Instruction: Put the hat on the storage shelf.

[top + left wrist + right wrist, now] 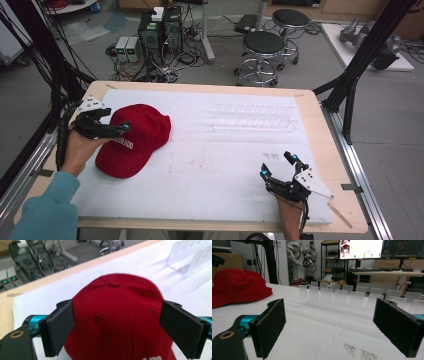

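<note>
A red baseball cap (140,135) with white lettering on its front lies at the left of the white mat (210,165). My left gripper (116,121) is at the cap's left side, held in a hand. In the left gripper view its jaws stand wide apart, open (118,313), one on each side of the cap's crown (117,297); I cannot tell whether the pads touch the fabric. My right gripper (278,165) rests low at the mat's front right, open (329,322) with nothing between its jaws. Its view shows the cap (237,286) far off to the left.
A clear acrylic rack (252,120) with several upright dividers stands at the back right of the mat, ahead of the right gripper (352,296). The wooden table edge (325,145) frames the mat. Stools, computers and cables are on the floor beyond.
</note>
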The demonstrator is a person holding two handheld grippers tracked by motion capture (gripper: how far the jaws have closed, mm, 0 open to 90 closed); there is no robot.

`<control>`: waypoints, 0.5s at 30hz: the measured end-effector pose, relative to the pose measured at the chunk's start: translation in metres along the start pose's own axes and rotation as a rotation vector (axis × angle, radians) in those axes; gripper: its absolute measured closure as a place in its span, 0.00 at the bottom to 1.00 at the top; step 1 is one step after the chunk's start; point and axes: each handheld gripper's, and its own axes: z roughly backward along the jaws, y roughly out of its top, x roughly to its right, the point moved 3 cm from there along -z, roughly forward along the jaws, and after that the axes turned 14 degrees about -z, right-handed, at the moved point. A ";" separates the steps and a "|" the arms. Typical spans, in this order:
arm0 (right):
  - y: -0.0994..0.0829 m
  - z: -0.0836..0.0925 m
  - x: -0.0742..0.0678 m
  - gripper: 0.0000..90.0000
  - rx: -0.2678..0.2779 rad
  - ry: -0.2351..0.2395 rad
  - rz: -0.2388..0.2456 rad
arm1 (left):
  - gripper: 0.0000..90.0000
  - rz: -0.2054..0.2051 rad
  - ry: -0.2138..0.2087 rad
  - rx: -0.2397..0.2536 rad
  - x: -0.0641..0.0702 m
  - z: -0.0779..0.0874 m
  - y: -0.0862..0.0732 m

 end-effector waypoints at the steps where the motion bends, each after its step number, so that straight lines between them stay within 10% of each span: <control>1: 0.000 0.000 0.000 0.11 0.002 0.000 0.003 | 0.15 0.003 -0.003 -0.011 0.000 -0.002 0.000; 4: 0.000 0.000 0.000 0.11 0.001 -0.001 -0.001 | 0.15 0.047 -0.039 -0.042 -0.001 -0.009 0.001; 15: 0.000 0.000 0.000 0.11 0.006 -0.001 0.005 | 0.15 0.011 -0.028 -0.122 0.002 -0.028 0.003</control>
